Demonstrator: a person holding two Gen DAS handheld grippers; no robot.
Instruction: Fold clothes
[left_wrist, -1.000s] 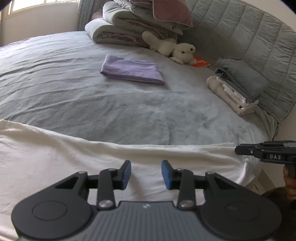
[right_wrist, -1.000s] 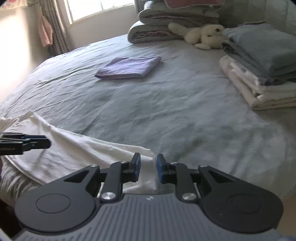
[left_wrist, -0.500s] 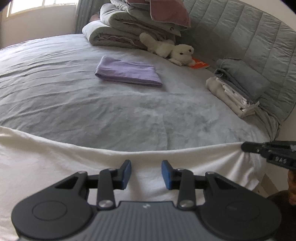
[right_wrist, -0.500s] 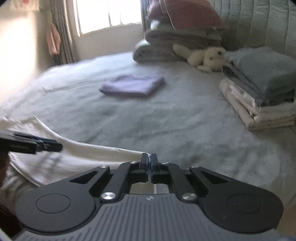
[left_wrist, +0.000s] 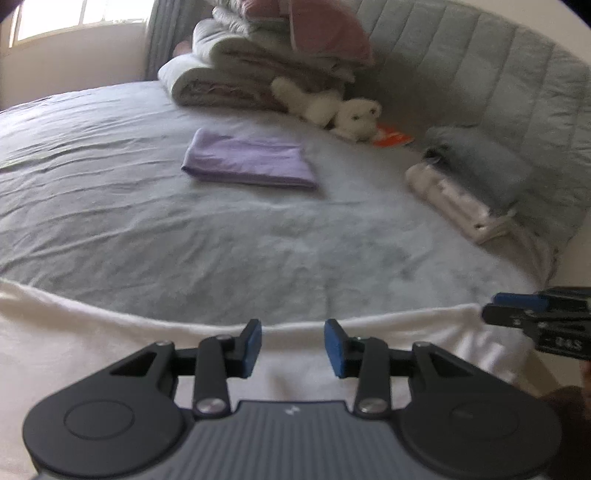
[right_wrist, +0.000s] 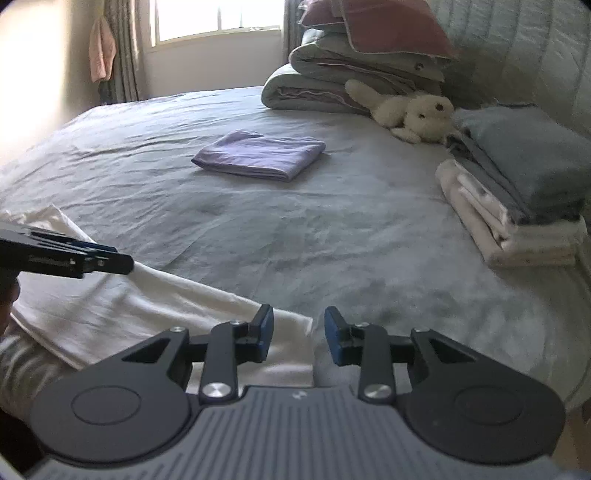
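A white garment (left_wrist: 110, 343) lies spread along the near edge of the grey bed; its far hem runs across the left wrist view. My left gripper (left_wrist: 293, 349) hovers over it, open, with nothing between its blue pads. In the right wrist view the garment (right_wrist: 122, 306) ends in a corner just left of centre. My right gripper (right_wrist: 299, 336) stands open over that corner and holds nothing. Each gripper shows at the edge of the other's view: the right gripper (left_wrist: 496, 308) at the right side, the left gripper (right_wrist: 110, 260) at the left side.
A folded lilac cloth (right_wrist: 260, 155) lies mid-bed. A stack of folded grey and white linen (right_wrist: 517, 192) sits at the right by the quilted headboard. Rolled duvets and pillows (right_wrist: 351, 62) and a white plush toy (right_wrist: 413, 112) are at the back. Bare grey sheet (right_wrist: 332, 236) lies between.
My right gripper shut half a second ago and now stands open again over the garment's corner. The left gripper stayed open. Both views shifted a little.
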